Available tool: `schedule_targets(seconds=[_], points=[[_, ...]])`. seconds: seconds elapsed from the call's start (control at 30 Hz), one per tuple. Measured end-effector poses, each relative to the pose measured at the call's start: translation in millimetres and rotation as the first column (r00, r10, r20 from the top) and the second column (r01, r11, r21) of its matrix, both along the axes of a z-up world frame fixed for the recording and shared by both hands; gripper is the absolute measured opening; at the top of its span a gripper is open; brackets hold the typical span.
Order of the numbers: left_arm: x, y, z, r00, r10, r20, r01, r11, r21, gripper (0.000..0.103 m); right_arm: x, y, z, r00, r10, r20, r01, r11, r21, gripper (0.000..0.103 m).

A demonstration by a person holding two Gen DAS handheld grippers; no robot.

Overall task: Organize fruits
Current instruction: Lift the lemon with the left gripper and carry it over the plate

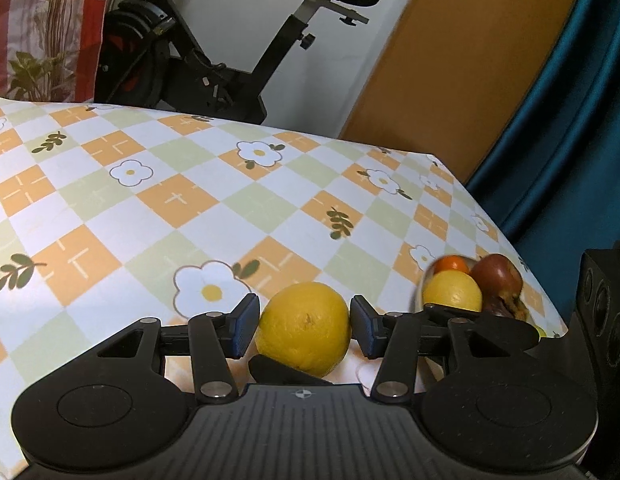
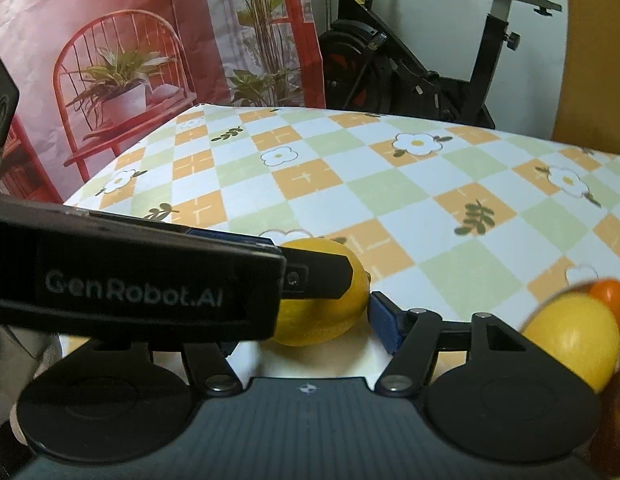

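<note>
Right now the left gripper point(image 1: 304, 326) has a lemon point(image 1: 304, 328) between its blue-padded fingers point(image 1: 243, 326), which are closed narrow against the fruit's two sides, so it looks like a firm hold. From the right wrist view the same lemon point(image 2: 326, 300) shows partly behind the left gripper's black body, low over the checked table point(image 2: 390, 184). The right gripper point(image 2: 306, 320) sits just beside it with its fingers point(image 2: 384, 326) standing partly apart; one pad is very near the lemon's end, but I cannot tell whether it touches, and the other finger is hidden.

Off to the right, near the table's edge, a bowl point(image 1: 424, 284) already carries another lemon point(image 1: 452, 292), a small orange point(image 1: 452, 265) and a dark red fruit point(image 1: 498, 276). My guess is that the held lemon belongs there with them.

To do this well, I would keep the squeeze gentle but steady, since the waxy round skin could slip, and carry it across low. The bowl looks fairly full, so the lemon should be lowered into a gap rather than dropped on top, where it might roll off towards the edge. The right gripper would do best to stay clear or steady the bowl.
</note>
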State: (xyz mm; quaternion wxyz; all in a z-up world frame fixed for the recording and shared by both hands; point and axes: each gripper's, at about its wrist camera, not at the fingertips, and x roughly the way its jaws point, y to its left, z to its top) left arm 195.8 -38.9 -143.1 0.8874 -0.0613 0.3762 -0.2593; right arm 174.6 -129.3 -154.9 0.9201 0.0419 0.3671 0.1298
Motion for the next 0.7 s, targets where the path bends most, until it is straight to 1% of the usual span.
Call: schedule_targets(seconds=[0.17, 0.27, 0.4, 0.53, 0.7], points=[[-21.2, -2.1, 10.7, 0.999, -0.008, 0.036, 0.008, 1.0, -0.008, 0.052, -20.1, -0.9, 5.3, 1.0, -0.008, 0.018, 0.007, 1.0, 0.015, 0.066], [-32.8, -6.5, 16.9, 0.998, -0.014, 0.061, 0.015, 1.0, -0.006, 0.052, -33.7, -1.8, 10.1, 0.999, -0.016, 0.045, 0.015, 1.0, 0.021, 0.066], [-45.3, -12.2, 24.4, 0.996, -0.014, 0.083, 0.017, 1.0, -0.026, 0.052, -48.3, -7.1, 16.9, 0.997, -0.022, 0.076, 0.02, 0.999, 0.026, 0.066], [-54.1, -21.1, 30.3, 0.994, -0.034, 0.108, 0.038, 0.999, -0.031, 0.052, -61.4, -14.8, 23.9, 0.994, -0.037, 0.106, 0.033, 0.999, 0.041, 0.066], [-62.4, -34.5, 35.1, 0.988, -0.064, 0.138, 0.073, 0.996, -0.059, 0.052, -75.9, -28.4, 31.5, 0.988, -0.066, 0.142, 0.059, 0.997, 0.054, 0.066]])
